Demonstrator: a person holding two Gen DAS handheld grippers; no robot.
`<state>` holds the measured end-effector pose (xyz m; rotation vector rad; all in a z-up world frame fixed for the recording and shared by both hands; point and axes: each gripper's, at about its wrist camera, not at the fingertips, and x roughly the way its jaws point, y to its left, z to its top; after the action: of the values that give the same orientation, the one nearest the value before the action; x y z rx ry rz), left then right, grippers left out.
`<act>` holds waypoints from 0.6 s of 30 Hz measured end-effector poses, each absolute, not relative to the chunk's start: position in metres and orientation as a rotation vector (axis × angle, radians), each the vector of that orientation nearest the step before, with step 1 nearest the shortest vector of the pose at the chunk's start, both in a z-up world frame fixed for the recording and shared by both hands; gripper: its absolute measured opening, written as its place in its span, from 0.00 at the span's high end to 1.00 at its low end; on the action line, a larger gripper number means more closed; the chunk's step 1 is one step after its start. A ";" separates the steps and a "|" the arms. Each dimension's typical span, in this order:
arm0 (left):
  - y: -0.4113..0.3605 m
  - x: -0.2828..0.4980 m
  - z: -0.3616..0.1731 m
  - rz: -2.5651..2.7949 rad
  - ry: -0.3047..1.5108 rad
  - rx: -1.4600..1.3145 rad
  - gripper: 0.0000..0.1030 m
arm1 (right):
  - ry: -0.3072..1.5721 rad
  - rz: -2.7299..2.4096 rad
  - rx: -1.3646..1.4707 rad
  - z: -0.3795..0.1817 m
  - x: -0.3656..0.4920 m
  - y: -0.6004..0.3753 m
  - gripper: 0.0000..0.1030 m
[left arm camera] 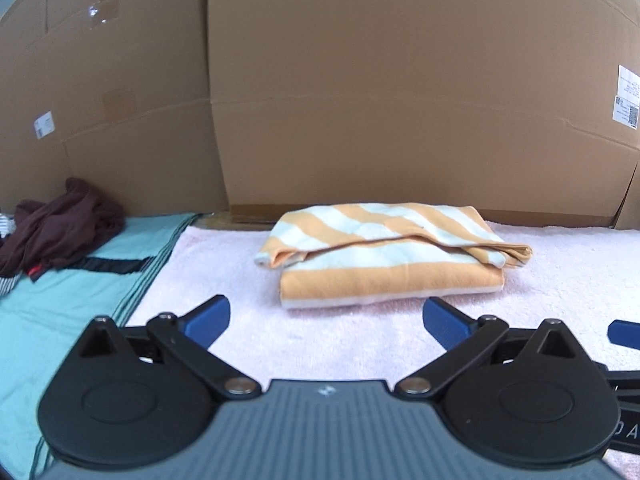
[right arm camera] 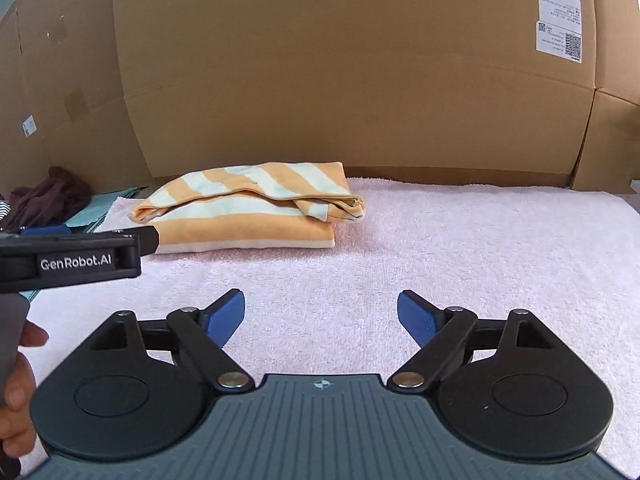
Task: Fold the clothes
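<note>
Striped garment: orange-and-white striped garment (left arm camera: 390, 254) is lying folded into a compact bundle on the pink towel (left arm camera: 540, 304), sitting in the centre of the left wrist view and in the upper left of the right wrist view.
Long axis: the bundle is running side to side across both views, its longest folded edge facing the cameras.
Left gripper: left gripper (left arm camera: 326, 316) is standing with its jaws wide apart and nothing between them; the bundle is lying straight ahead, just beyond the blue pads.
Right gripper: right gripper (right arm camera: 320, 312) is likewise gaping empty over bare towel; the bundle is lying ahead and off to the left.
Nearer hand: judging by this, the left gripper is sitting nearer and squarer to the bundle.
Next garment: dark maroon clothing (left arm camera: 60, 228) is lying crumpled on a teal cloth (left arm camera: 72, 312) at the left edge, likely the next piece, again closer to the left side.
Backdrop: cardboard boxes (left arm camera: 400, 80) are filling the upper frame.
</note>
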<state>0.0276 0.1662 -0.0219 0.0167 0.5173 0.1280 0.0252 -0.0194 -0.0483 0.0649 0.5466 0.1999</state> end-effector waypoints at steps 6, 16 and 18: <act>0.158 0.011 -0.020 0.152 0.541 -0.008 0.01 | 0.532 0.059 0.022 -0.043 0.014 -0.016 0.07; 0.131 0.000 -0.025 0.147 0.597 0.023 0.01 | 0.548 0.027 0.106 -0.040 0.001 -0.050 0.07; 0.121 -0.001 -0.025 0.120 0.597 0.031 0.01 | 0.532 -0.001 0.120 -0.039 -0.002 -0.059 0.07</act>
<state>-0.0014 0.1209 -0.0249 0.0308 0.5974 0.1204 -0.0015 -0.0593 -0.0385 0.1202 0.5319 -0.0008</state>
